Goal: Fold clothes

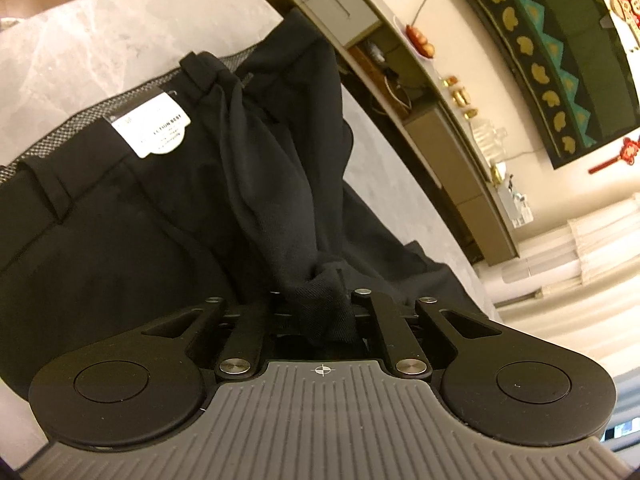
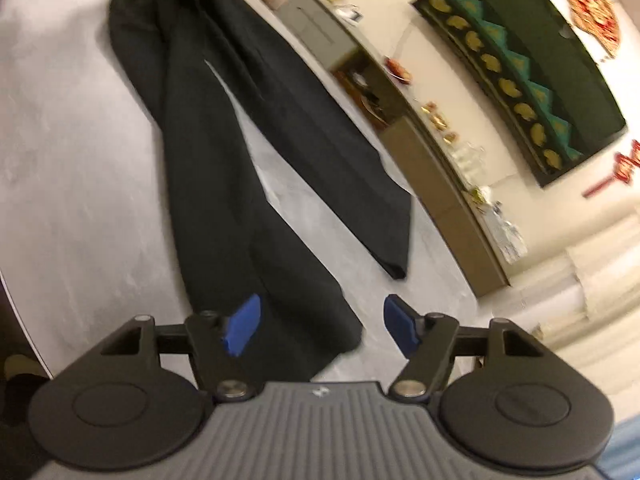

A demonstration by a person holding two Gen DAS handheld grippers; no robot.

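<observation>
Bunched black cloth sits pinched in the left gripper (image 1: 316,300), its jaws closed on a twisted fold of the trousers (image 1: 160,208). From that fold the fabric rises in a ridge toward the waistband, where a white tag (image 1: 150,124) lies beside a belt loop. Pale table (image 1: 100,40) shows bare past the waistband and along the right edge of the cloth.

On the other side, the right gripper (image 2: 320,324) hangs with its blue pads (image 2: 242,326) spread wide, gripping nothing, over the hem of one trouser leg. Both legs fan apart across the table, with a bare wedge of tabletop between them. A long sideboard (image 2: 432,168) runs beyond the table edge.
</observation>
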